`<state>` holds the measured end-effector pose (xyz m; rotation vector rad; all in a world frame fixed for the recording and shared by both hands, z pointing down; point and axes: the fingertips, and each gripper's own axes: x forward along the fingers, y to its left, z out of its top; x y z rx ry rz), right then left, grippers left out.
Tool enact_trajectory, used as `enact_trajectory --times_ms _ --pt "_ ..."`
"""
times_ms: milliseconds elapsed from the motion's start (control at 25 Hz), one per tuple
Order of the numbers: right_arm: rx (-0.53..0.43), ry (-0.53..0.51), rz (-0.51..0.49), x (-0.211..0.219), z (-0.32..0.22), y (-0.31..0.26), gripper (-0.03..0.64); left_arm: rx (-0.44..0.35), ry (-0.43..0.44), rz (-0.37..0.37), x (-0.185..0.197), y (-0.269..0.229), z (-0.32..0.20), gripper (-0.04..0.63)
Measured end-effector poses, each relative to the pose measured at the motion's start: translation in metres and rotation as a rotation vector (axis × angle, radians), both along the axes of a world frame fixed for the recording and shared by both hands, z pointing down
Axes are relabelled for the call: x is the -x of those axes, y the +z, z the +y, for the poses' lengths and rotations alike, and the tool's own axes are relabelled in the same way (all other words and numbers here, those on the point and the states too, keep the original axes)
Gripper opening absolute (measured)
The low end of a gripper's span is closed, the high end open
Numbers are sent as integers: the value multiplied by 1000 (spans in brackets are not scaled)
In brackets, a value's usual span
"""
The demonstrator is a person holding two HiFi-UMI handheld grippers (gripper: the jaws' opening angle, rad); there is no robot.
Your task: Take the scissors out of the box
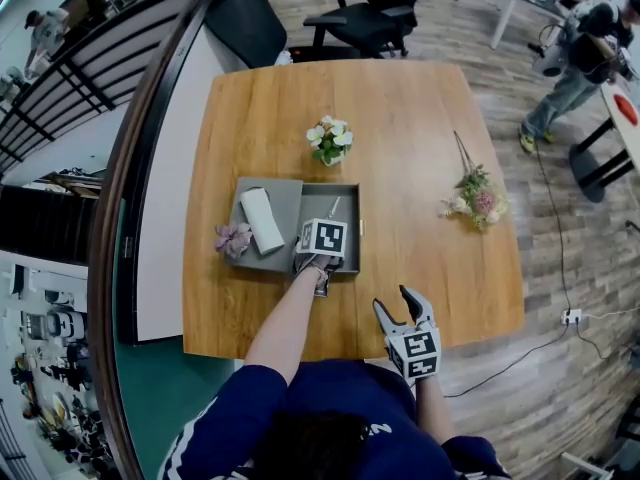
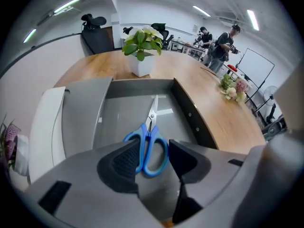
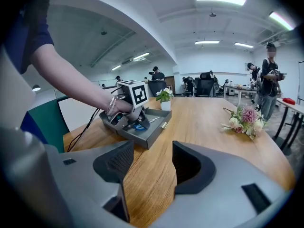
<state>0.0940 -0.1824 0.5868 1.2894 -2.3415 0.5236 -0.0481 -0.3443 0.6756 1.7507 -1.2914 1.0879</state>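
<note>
Blue-handled scissors [image 2: 151, 127] lie flat on the floor of an open grey box [image 2: 190, 110], blades pointing away from me. My left gripper [image 2: 153, 158] points steeply down into the box, jaws open, with the blue handles between the pads and not pressed by them. In the head view the left gripper [image 1: 322, 243] covers the handles and only the scissors' blade [image 1: 333, 208] shows inside the box [image 1: 357, 230]. My right gripper [image 1: 394, 303] hovers open and empty over the table's near edge. In its own view the right gripper [image 3: 152, 160] faces the box [image 3: 147, 137].
The box's lid [image 1: 285, 200] lies open to the left and carries a white roll [image 1: 262, 218]; a purple flower [image 1: 233, 238] sits beside it. A white potted plant [image 1: 329, 140] stands behind the box, a bouquet [image 1: 476, 200] lies at right. Beyond the table are office chairs [image 1: 370, 13].
</note>
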Motion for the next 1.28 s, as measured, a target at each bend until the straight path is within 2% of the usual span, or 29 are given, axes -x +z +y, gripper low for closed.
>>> enact_trajectory --times_ms 320,520,720,1280 --pt "-6 33 -14 -10 6 -1 244 -83 -19 10 0 -12 2 192" --pt "-11 48 -20 -17 7 -4 239 -185 -6 31 -5 -36 -1 192" --pt "-30 29 -19 -13 10 -6 241 -301 51 61 -14 -64 7 192" --pt "-69 -20 -10 0 26 -16 239 -519 70 138 -3 -139 55 192"
